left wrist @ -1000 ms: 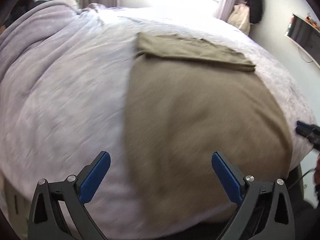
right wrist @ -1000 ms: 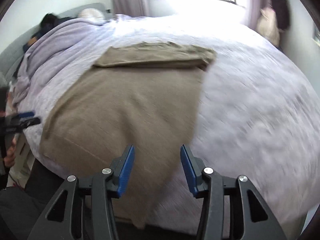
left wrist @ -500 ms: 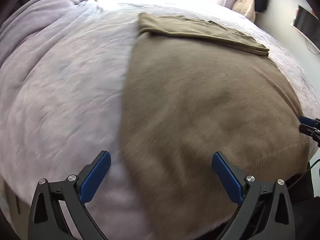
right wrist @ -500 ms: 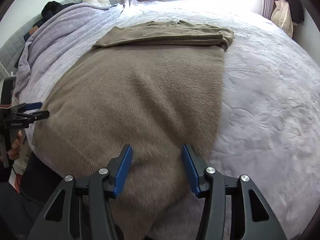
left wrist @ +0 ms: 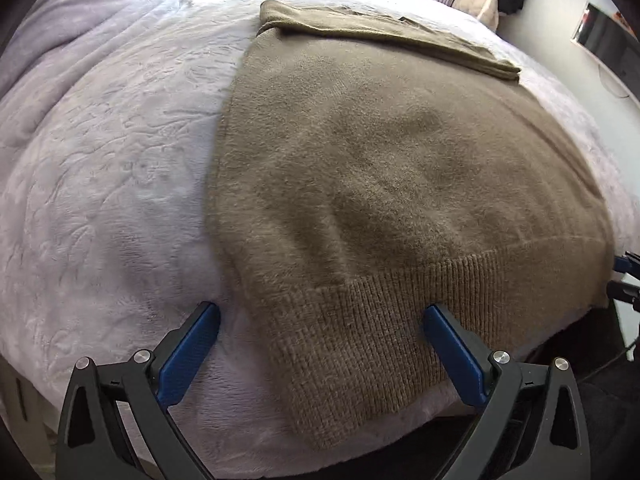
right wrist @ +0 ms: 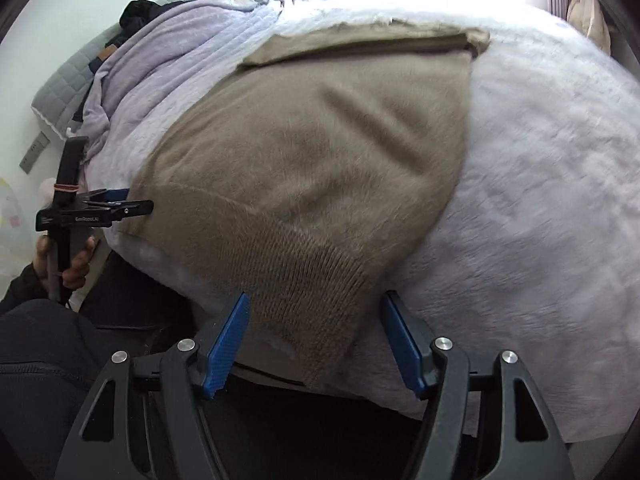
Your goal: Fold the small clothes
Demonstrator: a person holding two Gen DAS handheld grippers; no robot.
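Item: brown sweater [left wrist: 384, 168], flat on bed [left wrist: 112, 168], sleeves folded across far end, ribbed hem [left wrist: 372, 332] draped over near edge. Left tongs [left wrist: 320, 344]: wide open, empty, straddling left hem corner. Right tongs [right wrist: 316, 332]: open, empty, bracketing right hem corner. Placement suggests both corners are to be pinched together, for lifting the hem toward the sleeves.

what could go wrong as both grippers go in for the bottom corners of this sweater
The ribbed hem of the sweater hangs past the bed edge, so pinching only the overhang may drag it off the blanket. The open left gripper and open right gripper could also catch the blanket. The folded sleeves may slip loose when lifted.
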